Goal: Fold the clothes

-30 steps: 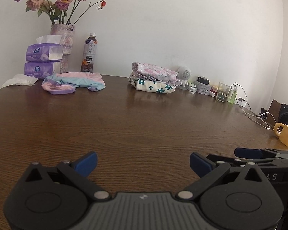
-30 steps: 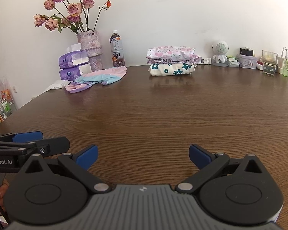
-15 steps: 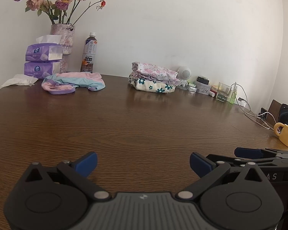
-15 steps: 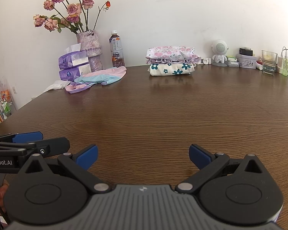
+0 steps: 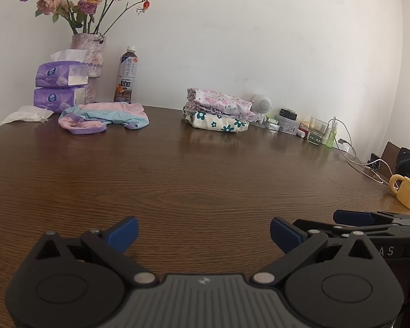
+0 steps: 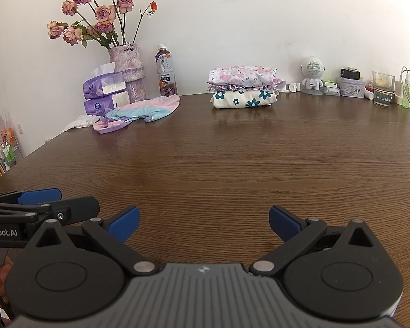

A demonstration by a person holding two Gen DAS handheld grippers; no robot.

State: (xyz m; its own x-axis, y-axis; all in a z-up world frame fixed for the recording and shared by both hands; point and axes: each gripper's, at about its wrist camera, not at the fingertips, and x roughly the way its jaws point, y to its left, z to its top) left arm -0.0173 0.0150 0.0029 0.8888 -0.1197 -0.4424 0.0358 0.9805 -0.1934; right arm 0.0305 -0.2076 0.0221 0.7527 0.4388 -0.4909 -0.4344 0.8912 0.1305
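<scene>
Hand-held grippers [image 5: 203, 231] agape; garment [image 5: 104, 117] crumpled sideways

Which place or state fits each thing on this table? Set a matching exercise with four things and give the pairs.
Things:
1. yellow mug
2. pastel garment
3. floral clothes
4. tea bottle

Places or states:
A. folded in a stack
B. upright beside the vase
C. at the table's right edge
D. crumpled, unfolded

Pairs: 1-C, 2-D, 3-A, 4-B
</scene>
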